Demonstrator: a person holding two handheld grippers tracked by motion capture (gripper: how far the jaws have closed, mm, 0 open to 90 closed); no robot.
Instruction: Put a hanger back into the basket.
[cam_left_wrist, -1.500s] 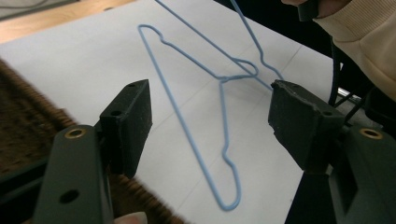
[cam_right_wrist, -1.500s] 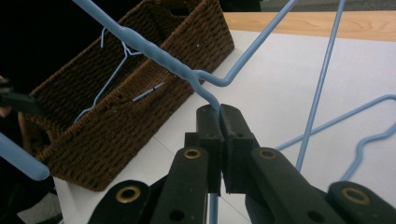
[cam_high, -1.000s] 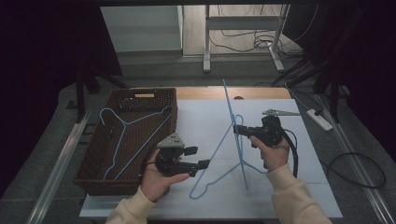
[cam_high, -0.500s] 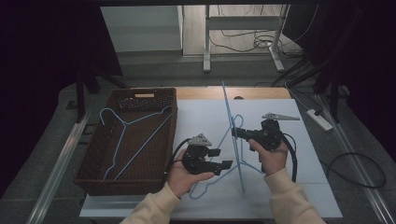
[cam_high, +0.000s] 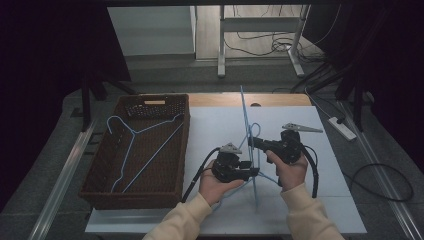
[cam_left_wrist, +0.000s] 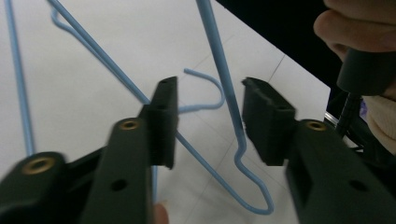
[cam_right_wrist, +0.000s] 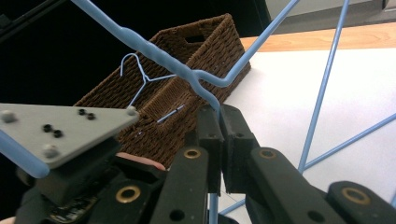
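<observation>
A blue wire hanger (cam_high: 243, 107) stands on edge over the white table (cam_high: 210, 130). My right gripper (cam_high: 252, 143) is shut on it near the twisted neck (cam_right_wrist: 159, 53), with the wire pinched between the pads (cam_right_wrist: 219, 111). My left gripper (cam_high: 256, 171) has come in just left of it. Its jaws have just been closing and still stand apart (cam_left_wrist: 208, 85), with the hanger's wire (cam_left_wrist: 229, 100) between them and neither pad touching it. The hook of another blue hanger (cam_left_wrist: 208, 91) lies flat on the table behind.
A brown wicker basket (cam_high: 186, 137) sits on the table's left part, with one blue hanger (cam_high: 132, 134) inside. A white power strip (cam_high: 341, 127) and a black cable (cam_high: 385, 182) lie on the floor to the right.
The left hand has moved right, from beside the basket up to the standing hanger, and its jaws have narrowed around the wire. The right hand has held still.
</observation>
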